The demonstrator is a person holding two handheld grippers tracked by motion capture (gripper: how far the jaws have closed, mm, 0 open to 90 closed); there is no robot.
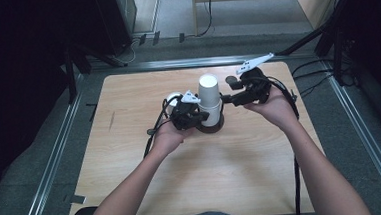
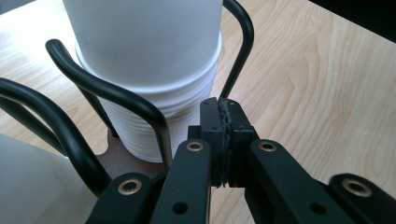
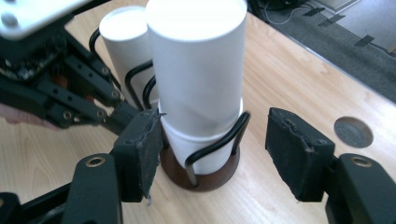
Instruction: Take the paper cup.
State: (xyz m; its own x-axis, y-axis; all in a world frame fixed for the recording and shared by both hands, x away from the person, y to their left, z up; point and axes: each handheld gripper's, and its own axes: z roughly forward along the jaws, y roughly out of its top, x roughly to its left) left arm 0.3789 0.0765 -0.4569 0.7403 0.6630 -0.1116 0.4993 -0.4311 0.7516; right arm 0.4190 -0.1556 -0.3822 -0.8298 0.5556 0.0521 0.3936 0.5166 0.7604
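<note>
On the wooden table (image 1: pixel 133 191), slightly toward the far edge of its middle, a stack of white paper cups (image 1: pixel 210 99) is seen standing upright in a black wire holder (image 3: pixel 219 140) on a round brown base (image 3: pixel 205 179); the long axis of the stack is vertical, with the closed bottoms turned upward and the rims downward. Nearest the person, the left gripper (image 1: pixel 189 118) is held against the left side of the holder, its jaws pressed flat together with nothing between them, just beside one wire loop. The right gripper (image 1: pixel 234 99) is held at the right side of the stack, its jaws spread wide, one pad (image 3: pixel 144 149) close to the lower cups. Beyond, nearer the far edge, a second white cup (image 3: pixel 122 46) is seen upright within the wire loops.
</note>
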